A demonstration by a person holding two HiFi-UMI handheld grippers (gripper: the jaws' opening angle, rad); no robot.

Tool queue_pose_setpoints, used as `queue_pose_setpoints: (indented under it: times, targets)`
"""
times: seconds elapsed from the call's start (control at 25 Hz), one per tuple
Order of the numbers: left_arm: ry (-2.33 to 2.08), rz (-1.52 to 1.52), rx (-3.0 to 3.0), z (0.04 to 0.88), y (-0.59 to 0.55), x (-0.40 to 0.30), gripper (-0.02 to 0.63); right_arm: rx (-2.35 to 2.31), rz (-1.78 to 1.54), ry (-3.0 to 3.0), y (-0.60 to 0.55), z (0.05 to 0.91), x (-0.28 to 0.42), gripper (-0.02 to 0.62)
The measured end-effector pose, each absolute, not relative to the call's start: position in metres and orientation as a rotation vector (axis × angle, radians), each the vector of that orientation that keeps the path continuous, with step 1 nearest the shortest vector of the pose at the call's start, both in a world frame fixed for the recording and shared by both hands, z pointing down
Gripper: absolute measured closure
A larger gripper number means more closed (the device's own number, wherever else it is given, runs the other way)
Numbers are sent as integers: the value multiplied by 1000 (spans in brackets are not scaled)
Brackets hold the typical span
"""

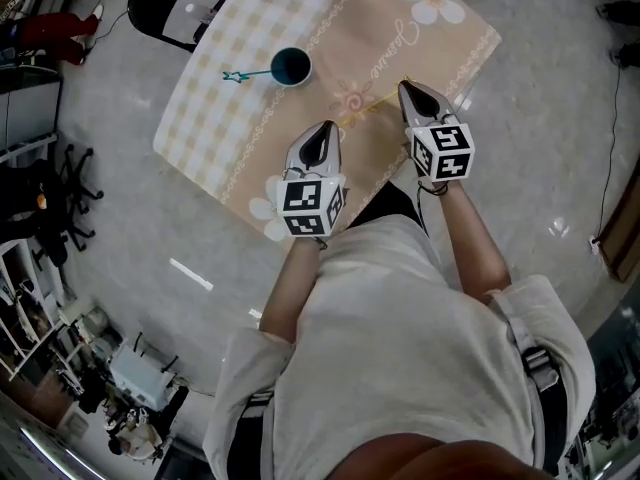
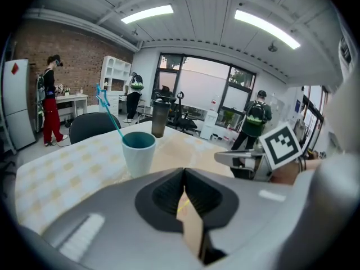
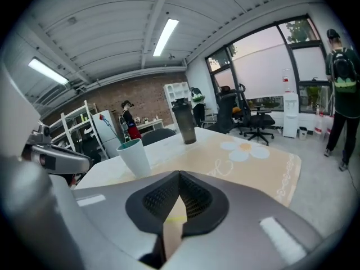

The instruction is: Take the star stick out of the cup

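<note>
While the left tool [image 1: 324, 130] and right tool [image 1: 406, 87] sit closed and empty, the cursive word [image 1: 386, 54] on the tablecloth [image 1: 215, 118] is illegible.

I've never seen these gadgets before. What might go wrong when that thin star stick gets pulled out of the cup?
1. The star stick is thin and leans over the rim of the cup; the jaws may pinch beside it and knock it away.
2. The cup stands free on the tablecloth, and neither the left gripper nor the right gripper, both shut and empty, steadies it; a sideways pull might tip it.
</note>
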State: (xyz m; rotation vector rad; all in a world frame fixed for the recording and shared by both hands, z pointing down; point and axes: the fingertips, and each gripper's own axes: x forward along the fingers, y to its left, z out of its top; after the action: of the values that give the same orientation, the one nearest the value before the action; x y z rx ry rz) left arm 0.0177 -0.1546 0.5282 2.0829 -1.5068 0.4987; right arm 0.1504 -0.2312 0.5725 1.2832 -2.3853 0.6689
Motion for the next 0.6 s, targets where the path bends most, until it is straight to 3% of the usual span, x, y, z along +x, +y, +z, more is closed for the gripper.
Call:
queue_pose_setpoints:
  times: [0.6]
  targets:
    - [-1833,358,1910,494,-132,-80,603,889,180,-2660,-243,479,7,597]
